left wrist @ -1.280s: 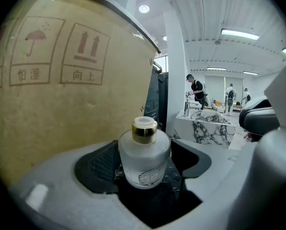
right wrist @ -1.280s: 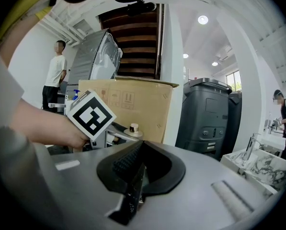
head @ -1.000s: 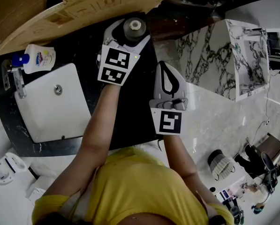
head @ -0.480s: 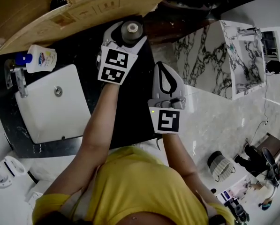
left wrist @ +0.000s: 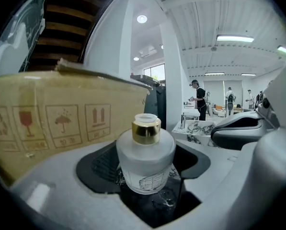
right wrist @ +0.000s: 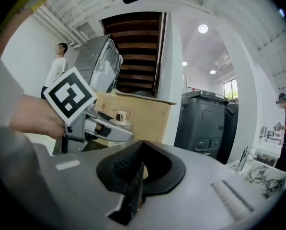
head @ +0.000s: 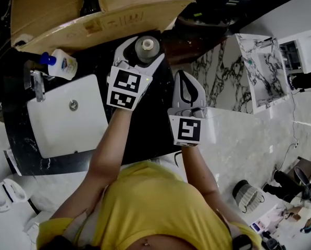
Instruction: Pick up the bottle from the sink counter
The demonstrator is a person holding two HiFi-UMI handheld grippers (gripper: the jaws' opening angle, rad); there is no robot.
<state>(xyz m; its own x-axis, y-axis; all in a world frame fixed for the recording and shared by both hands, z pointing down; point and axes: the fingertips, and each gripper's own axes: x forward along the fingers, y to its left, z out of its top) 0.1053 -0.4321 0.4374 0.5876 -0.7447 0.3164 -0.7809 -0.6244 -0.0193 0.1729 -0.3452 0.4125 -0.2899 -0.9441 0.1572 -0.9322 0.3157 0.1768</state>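
Observation:
A squat frosted-glass bottle with a gold collar sits between the jaws of my left gripper, at the back of the black sink counter. The jaws press against its sides, so the gripper is shut on it. In the left gripper view the bottle is upright, with dark counter just under its base. My right gripper hangs shut and empty to the right, over the counter's right edge. From the right gripper view, the bottle appears small at the left.
A cardboard box stands right behind the bottle. A white basin with a faucet lies to the left, and a white soap bottle with a blue cap beside it. Marble floor spreads to the right. A grey bin stands farther off.
The head view has shifted, so the sink and box sit farther right and lower in frame. Both grippers keep their places relative to the bottle.

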